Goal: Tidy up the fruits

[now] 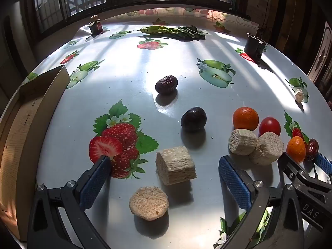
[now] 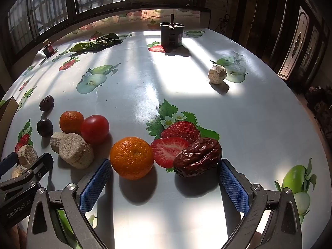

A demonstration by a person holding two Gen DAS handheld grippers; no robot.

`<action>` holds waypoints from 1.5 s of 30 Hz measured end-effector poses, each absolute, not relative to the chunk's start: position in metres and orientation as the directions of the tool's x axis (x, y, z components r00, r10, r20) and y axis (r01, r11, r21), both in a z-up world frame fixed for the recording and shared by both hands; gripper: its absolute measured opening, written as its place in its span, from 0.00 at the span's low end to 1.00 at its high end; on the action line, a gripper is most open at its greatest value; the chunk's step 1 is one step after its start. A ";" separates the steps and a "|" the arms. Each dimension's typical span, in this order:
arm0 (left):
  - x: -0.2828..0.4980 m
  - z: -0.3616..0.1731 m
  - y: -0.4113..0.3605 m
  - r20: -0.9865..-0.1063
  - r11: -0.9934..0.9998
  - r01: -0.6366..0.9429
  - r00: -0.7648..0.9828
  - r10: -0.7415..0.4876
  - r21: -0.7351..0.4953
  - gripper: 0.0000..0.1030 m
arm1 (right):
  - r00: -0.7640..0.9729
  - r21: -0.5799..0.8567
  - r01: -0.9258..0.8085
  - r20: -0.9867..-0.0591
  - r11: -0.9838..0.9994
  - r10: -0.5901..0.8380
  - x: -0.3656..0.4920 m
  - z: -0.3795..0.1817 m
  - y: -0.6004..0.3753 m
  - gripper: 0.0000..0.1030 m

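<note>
My left gripper (image 1: 164,161) stands open over the table, with a beige cut block (image 1: 175,165) lying between its blue pads and a round beige slice (image 1: 148,203) nearer. Beyond lie a dark plum (image 1: 193,119) and a wrinkled dark date (image 1: 166,84). At the right sit an orange (image 1: 245,118), a red tomato (image 1: 269,126) and two beige chunks (image 1: 255,146). My right gripper (image 2: 164,164) is open too. A small orange (image 2: 132,157) and a red date (image 2: 198,156) rest on the table just ahead of its pads, untouched.
A cardboard box (image 1: 33,112) stands at the table's left edge. Leafy greens (image 1: 174,32), a small jar (image 1: 95,26) and a dark motor-like object (image 2: 171,34) sit at the far side. One more beige chunk (image 2: 217,74) lies at the right.
</note>
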State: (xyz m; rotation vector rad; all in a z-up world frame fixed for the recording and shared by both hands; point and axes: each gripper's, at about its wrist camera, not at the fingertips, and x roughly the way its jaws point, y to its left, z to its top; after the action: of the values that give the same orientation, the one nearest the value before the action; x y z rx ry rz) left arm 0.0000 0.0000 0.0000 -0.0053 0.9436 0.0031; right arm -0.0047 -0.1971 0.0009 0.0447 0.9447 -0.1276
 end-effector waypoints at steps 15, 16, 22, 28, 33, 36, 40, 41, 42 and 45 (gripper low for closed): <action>0.000 0.000 0.000 -0.810 1.000 -0.005 0.587 0.000 -0.003 1.00 | 0.578 -0.018 0.129 -0.811 0.992 -0.089 -0.005 0.001 -0.197 0.99; 0.000 0.000 0.000 -0.810 1.000 -0.005 0.587 0.000 -0.003 1.00 | 0.578 -0.018 0.129 -0.811 0.992 -0.089 -0.005 0.001 -0.197 0.99; 0.000 0.000 0.000 -0.809 1.000 -0.007 0.587 0.000 -0.005 1.00 | 0.578 -0.018 0.129 -0.811 0.992 -0.089 -0.005 0.001 -0.197 0.99; 0.000 0.000 0.001 -0.810 1.000 -0.007 0.587 -0.001 -0.006 1.00 | 0.578 -0.017 0.129 -0.811 0.992 -0.089 -0.004 0.001 -0.197 0.99; -0.001 0.001 0.001 -0.820 1.000 0.029 0.572 -0.018 -0.002 1.00 | 0.578 -0.016 0.132 -0.811 0.991 -0.090 -0.005 0.001 -0.198 0.99; 0.001 0.002 0.000 -0.832 0.998 0.058 0.554 -0.032 0.000 1.00 | 0.576 -0.017 0.145 -0.811 0.989 -0.098 -0.006 0.002 -0.198 0.99; -0.003 0.004 0.003 -0.835 0.998 0.070 0.549 -0.040 -0.002 1.00 | 0.550 -0.016 0.144 -0.830 0.990 -0.094 -0.008 0.002 -0.196 0.99; -0.004 0.003 0.003 -0.836 0.997 0.078 0.546 -0.045 -0.002 1.00 | 0.546 -0.006 0.149 -0.833 0.989 -0.087 -0.012 0.002 -0.197 0.99; -0.004 0.004 0.003 -0.839 0.996 0.091 0.541 -0.052 -0.003 1.00 | 0.542 -0.015 0.176 -0.833 0.984 -0.110 -0.014 0.001 -0.197 0.99; -0.006 0.004 0.002 -0.845 0.992 0.123 0.526 -0.095 -0.035 0.95 | 0.532 -0.017 0.199 -0.838 0.980 -0.123 -0.016 0.001 -0.195 0.99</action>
State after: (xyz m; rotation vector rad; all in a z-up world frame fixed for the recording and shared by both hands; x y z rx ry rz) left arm -0.0060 0.0022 0.0044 0.0302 1.0084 -0.1304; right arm -0.0156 -0.1951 0.0009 0.0840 0.9916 -0.1922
